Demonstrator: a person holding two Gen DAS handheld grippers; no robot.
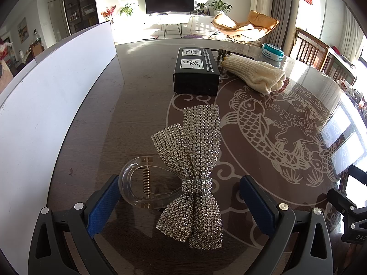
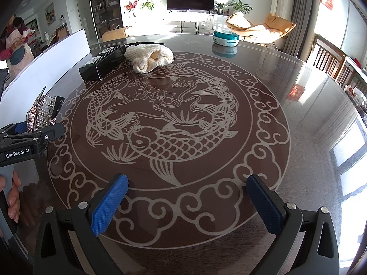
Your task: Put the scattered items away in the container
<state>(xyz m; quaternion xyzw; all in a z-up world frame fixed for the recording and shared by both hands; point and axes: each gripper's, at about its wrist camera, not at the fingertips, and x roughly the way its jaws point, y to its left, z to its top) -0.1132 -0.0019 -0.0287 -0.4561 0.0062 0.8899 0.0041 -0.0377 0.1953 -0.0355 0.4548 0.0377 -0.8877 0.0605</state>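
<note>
The left gripper (image 1: 179,208) hung low over the dark glossy bench (image 1: 137,105), its blue-padded fingers (image 1: 104,208) spread wide on either side of a rhinestone bow hair clip (image 1: 195,171). The bow's knot sat between the pads with clear space on both sides, so neither pad touched it, and its clear plastic claw (image 1: 137,183) with the coiled spring lay toward nine o'clock of the knot, close to the left pad. At twelve o'clock from the clip, farther along the bench, stood a black box (image 1: 196,71) with white pictograms on its lid, and just beside it at about two o'clock lay a cream knitted pouch (image 1: 257,73), its near edge touching or almost touching the box. Farther out at one o'clock sat a round teal and white tub (image 1: 273,51). Along the nine o'clock side of the bench ran a tall white container wall (image 1: 57,96), well apart from the clip. The right gripper (image 2: 187,204) hovered over the fish medallion (image 2: 160,123) printed in the bench top, its fingers (image 2: 110,204) likewise parted with nothing between them. From that view the left gripper appeared at nine o'clock, with the clip (image 2: 41,112) standing up beyond it and a hand (image 2: 11,190) wrapped round its grey handle. The box (image 2: 101,63) and pouch (image 2: 149,57) lay at eleven o'clock, the tub (image 2: 226,37) at one o'clock.
</note>
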